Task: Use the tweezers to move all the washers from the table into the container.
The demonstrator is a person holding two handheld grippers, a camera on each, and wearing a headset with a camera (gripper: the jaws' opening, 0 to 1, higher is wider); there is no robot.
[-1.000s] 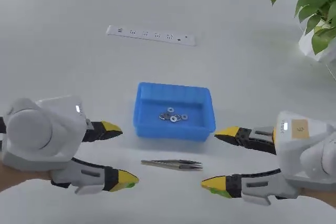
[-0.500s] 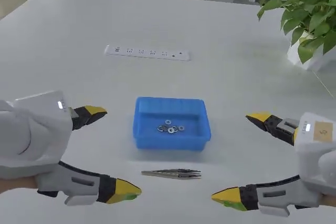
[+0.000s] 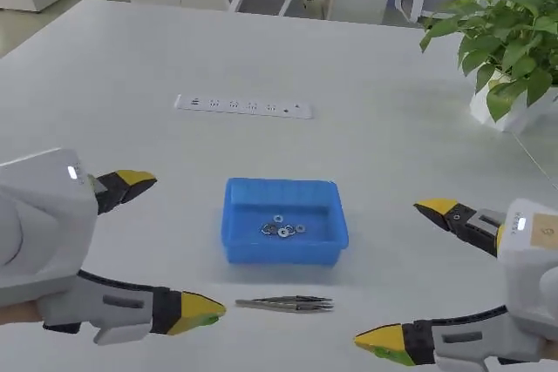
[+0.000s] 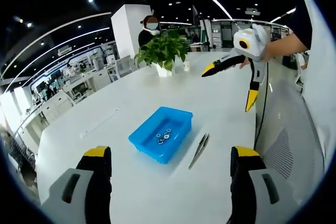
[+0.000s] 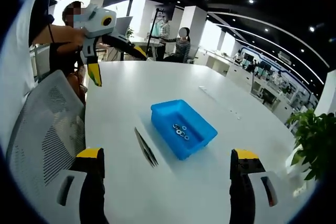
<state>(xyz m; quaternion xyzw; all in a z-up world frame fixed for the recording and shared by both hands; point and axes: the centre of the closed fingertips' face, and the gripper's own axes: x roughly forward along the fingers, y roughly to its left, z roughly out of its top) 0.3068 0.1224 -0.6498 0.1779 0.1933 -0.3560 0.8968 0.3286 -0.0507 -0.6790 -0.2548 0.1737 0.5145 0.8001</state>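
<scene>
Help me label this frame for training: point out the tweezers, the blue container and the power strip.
tweezers (image 3: 284, 303), head view, middle of the arms
blue container (image 3: 281, 253), head view, its near outer wall
power strip (image 3: 242, 106), head view, middle of its top face

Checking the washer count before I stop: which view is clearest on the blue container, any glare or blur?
Head view: even soft light, no glare, washers small but distinct in the blue container. Left gripper view: fisheye curves the table, washers tiny. Right gripper view: same curving, washers a small cluster.
</scene>
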